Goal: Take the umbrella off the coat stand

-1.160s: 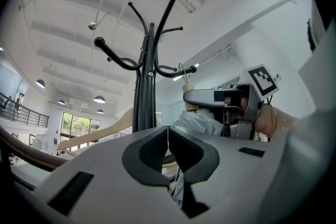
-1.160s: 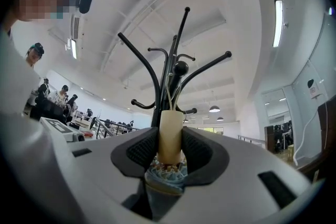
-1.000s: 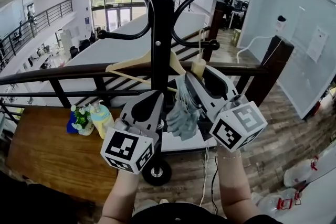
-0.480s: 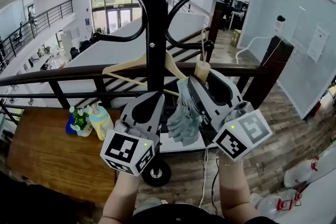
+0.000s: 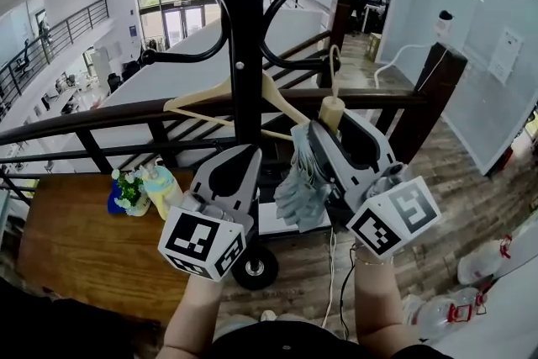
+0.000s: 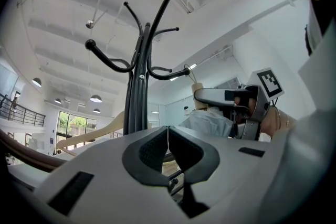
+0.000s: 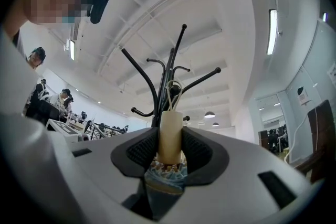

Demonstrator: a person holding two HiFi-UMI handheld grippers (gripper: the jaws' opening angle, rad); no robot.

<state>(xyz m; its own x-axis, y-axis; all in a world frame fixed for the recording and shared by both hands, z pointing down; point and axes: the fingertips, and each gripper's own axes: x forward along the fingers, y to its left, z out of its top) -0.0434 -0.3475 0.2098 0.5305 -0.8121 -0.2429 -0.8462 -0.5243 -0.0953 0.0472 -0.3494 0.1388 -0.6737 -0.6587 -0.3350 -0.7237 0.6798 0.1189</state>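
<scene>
The umbrella [image 5: 301, 179] hangs on the right side of the coat stand [image 5: 245, 55], just beside its pole. Its long axis runs close to upright: the cream handle [image 7: 170, 136] is on top and the folded, patterned canopy hangs below. From the top of the handle a thin loop [image 5: 334, 70] rises to the lower curved hook [image 5: 303, 68]. In the right gripper view the hook's rounded tip seems to sit inside that loop, so the umbrella looks not yet free of the stand.

The right gripper [image 5: 329, 127] has its fingers pinching the handle from both sides, with the canopy's top edge showing just under them. It points a little above level, toward the pole. The left gripper [image 5: 239, 155] is in front of the pole, just to the handle's left. Its fingers are pressed together with nothing between them, so it takes no part in the hold.

The move ahead turns on the loop and the hook tip. The loop lies above and beyond the fingers, and the tip curls upward. The handle probably has to go up first to slacken the cord, then away from the pole, so the loop slides over the tip. A wooden hanger [image 5: 214, 101] hangs on the stand close by, to the left of the loop's path.
</scene>
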